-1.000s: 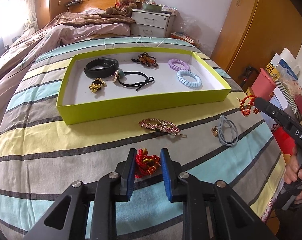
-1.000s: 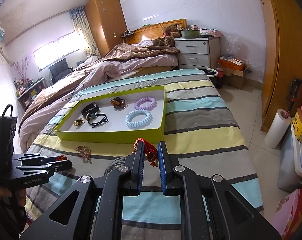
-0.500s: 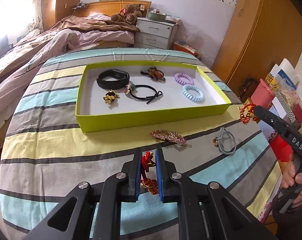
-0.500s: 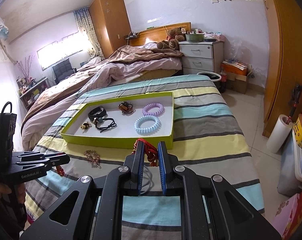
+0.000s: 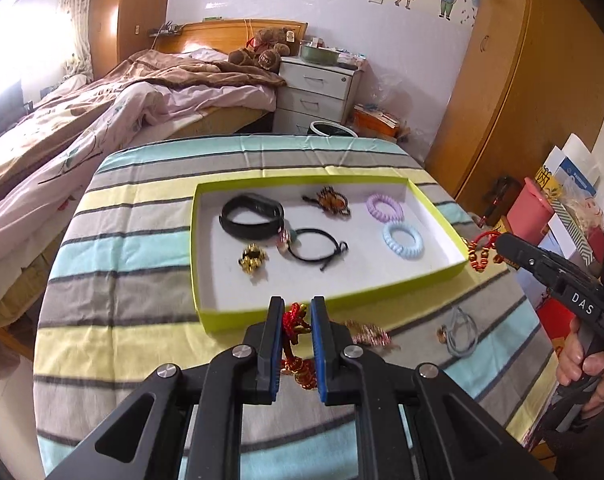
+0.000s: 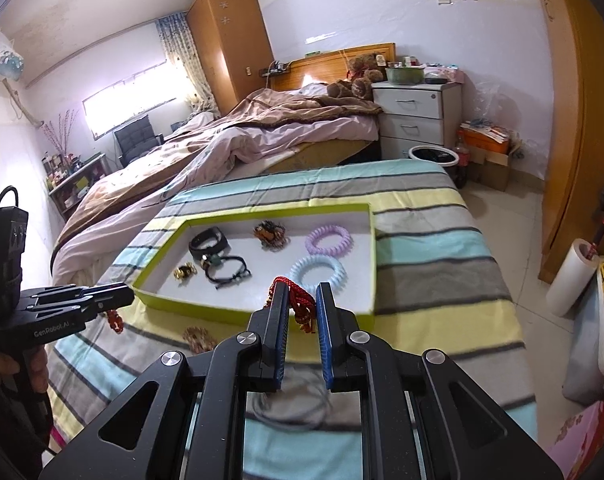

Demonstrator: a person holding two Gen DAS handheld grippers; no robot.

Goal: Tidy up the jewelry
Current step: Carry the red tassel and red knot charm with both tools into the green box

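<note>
Above the striped bed (image 5: pixel 141 248), both tools clamped red charms.
Left tool (image 5: pixel 295 312) held a red-gold knot (image 5: pixel 297 344) just short of the green tray (image 5: pixel 382 298); right tool (image 6: pixel 302 296) held a red cord (image 6: pixel 297 300) over the tray's near rim (image 6: pixel 205 309).

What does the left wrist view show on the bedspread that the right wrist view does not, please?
Only the left wrist view shows the grey hair tie lying clearly on the striped bedspread, and the left tongs shut on a red knotted ornament. Only the right wrist view shows the white paper roll on the floor and the right tongs gripping their own red cord ornament. Both show the green tray with the blue coil hair tie inside.
</note>
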